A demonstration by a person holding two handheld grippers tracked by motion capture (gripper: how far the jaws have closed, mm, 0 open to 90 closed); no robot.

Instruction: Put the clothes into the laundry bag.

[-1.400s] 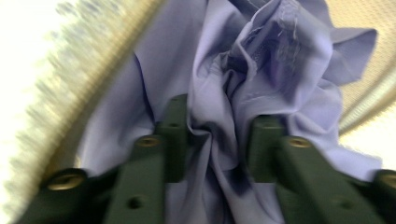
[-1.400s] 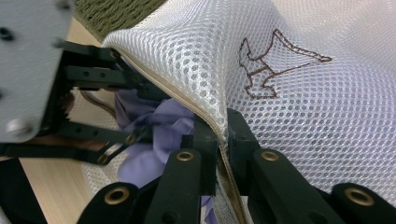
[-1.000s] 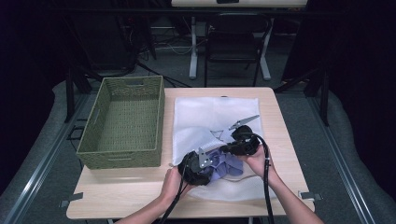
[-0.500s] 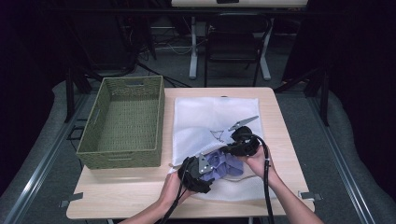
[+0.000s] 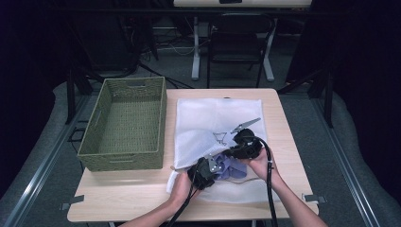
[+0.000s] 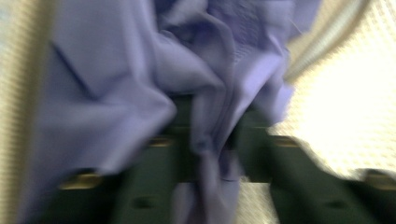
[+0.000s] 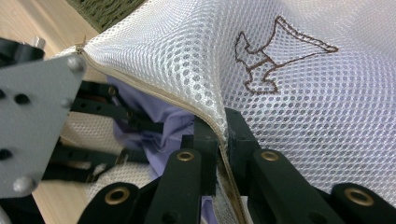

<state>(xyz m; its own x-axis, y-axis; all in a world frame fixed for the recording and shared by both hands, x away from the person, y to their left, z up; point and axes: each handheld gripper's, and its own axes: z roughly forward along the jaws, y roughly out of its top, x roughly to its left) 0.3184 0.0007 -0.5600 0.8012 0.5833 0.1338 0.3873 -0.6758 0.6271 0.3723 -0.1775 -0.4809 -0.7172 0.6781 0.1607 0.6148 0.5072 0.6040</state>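
A white mesh bag (image 5: 213, 118) with a brown stitched emblem lies flat on the wooden table (image 5: 118, 198). A lavender cloth (image 5: 232, 168) bunches at the bag's near opening. My left gripper (image 5: 213, 168) is shut on the lavender cloth (image 6: 116, 70), which spills over its jaws in the blurred left gripper view (image 6: 210, 140). My right gripper (image 5: 231, 152) is shut on the bag's zipper edge (image 7: 219, 121) and lifts it off the mesh bag (image 7: 303, 116). Under that raised edge the lavender cloth (image 7: 168, 126) shows, with the left gripper's grey plate (image 7: 37, 116) close beside it.
A green woven basket (image 5: 123, 123) stands at the table's left, close to the bag's left edge. Bare wood runs along the table's front. A dark chair and desk legs stand beyond the far edge.
The left gripper has shifted slightly right, toward the bag's opening, still holding the cloth. The right gripper has stayed nearly in place on the zipper edge.
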